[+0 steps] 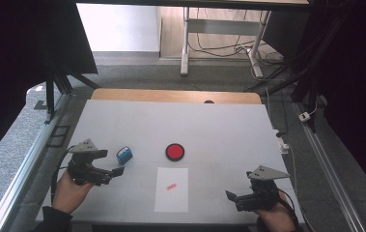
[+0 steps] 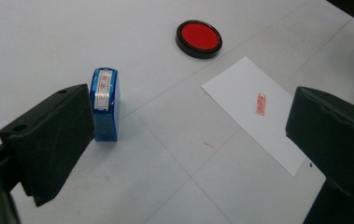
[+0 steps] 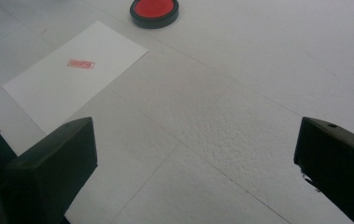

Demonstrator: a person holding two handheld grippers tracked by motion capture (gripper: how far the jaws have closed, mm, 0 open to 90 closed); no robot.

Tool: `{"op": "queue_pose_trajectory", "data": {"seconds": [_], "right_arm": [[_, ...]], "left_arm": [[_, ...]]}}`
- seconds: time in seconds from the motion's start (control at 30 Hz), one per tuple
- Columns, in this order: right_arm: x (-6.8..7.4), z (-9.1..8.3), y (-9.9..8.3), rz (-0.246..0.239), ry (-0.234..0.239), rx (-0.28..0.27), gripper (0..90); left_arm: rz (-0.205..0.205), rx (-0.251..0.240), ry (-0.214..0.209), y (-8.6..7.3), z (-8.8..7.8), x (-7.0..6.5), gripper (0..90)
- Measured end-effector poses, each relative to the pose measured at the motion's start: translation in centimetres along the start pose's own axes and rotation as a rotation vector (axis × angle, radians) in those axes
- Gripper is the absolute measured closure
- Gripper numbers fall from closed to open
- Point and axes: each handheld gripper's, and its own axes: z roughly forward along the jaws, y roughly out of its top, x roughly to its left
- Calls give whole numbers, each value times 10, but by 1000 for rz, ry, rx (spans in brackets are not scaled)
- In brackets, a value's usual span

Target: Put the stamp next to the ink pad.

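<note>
Now left fingers [image 2: 48,140] wide, empty.

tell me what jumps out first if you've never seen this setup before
The round red ink pad draws the eye, bright at the middle of the white table. Just nearer lies a white sheet bearing a small red stamp mark. A blue stamp stands to the pad's left, just ahead of the open left gripper.

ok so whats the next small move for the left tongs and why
Probably back the left tongs away from the blue stamp toward the table's near edge. Their jaws stand wide open with nothing gripped, the stamp stands on the table beside one jaw, and the paper already carries a red imprint. The stamping looks done, so clearing the area seems sensible.
</note>
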Motion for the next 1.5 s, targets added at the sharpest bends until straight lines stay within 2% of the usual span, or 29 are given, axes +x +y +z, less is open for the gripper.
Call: {"op": "queue_pose_trajectory", "data": {"seconds": [0.43,1.0,1.37,1.5], "right_arm": [[0,0,0,-1,-3,2,0],[0,0,0,2,-4,2,0],[0,0,0,1,-7,4,0],[1,0,1,-1,-6,5,0]], "left_arm": [[-11,-28,11,-19,-22,-7,10],[-51,-28,44,-50,-45,-10,0],[-63,14,80,-66,-51,-12,0],[-56,80,102,-70,-47,-15,0]]}}
